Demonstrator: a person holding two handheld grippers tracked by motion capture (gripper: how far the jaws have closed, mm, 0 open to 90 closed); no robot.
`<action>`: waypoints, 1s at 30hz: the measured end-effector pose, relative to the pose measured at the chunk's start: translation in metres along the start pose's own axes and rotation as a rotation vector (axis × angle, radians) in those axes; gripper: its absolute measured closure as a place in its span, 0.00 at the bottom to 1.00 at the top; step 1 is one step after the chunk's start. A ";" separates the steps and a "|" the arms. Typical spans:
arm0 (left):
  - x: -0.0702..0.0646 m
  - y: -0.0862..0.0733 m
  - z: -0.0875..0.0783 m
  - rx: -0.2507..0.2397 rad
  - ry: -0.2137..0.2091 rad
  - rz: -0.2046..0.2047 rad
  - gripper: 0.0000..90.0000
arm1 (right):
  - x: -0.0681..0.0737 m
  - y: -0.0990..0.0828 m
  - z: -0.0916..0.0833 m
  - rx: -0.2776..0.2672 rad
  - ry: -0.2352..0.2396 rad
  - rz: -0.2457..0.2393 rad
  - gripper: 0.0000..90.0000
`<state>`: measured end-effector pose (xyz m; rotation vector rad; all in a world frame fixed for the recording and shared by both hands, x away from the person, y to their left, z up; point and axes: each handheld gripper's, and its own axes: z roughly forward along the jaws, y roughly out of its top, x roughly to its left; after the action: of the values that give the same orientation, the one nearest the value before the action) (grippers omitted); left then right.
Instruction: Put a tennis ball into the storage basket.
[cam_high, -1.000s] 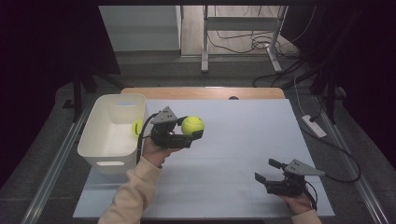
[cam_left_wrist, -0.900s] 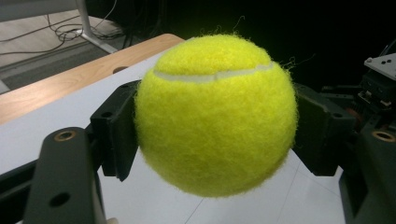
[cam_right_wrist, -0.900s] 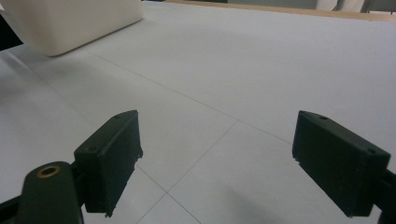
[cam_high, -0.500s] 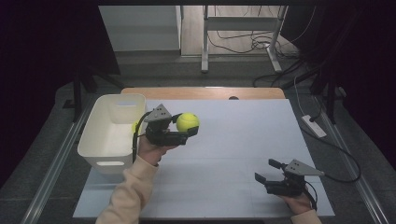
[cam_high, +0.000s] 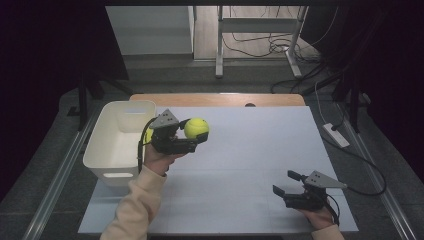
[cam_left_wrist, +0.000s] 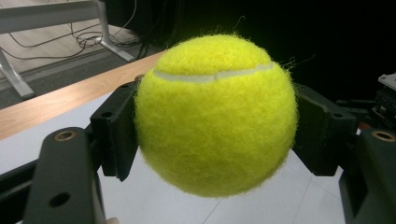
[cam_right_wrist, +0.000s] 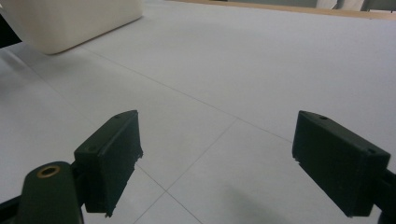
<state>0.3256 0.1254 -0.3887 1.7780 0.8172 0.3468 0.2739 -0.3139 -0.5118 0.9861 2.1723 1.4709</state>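
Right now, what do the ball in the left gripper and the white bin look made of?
Tennis ball: yellow felt, matte and fuzzy, with stray fibres at the outline and a pale seam that looks like rubber. The left gripper clamps it on both sides. White bin: probably moulded plastic, smooth with a slight sheen, rounded corners and a cut-out handle slot.
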 end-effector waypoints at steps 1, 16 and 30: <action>0.000 0.000 -0.001 -0.003 0.001 -0.002 0.30 | 0.000 0.000 0.000 -0.001 0.000 -0.001 0.17; 0.008 0.005 -0.015 -0.024 0.036 -0.015 0.30 | 0.000 0.000 0.000 -0.002 -0.001 -0.001 0.17; 0.015 0.008 -0.029 -0.048 0.070 -0.025 0.30 | 0.000 0.000 0.000 -0.002 -0.002 -0.002 0.17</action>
<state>0.3223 0.1551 -0.3730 1.7173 0.8727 0.4105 0.2741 -0.3139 -0.5117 0.9845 2.1689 1.4701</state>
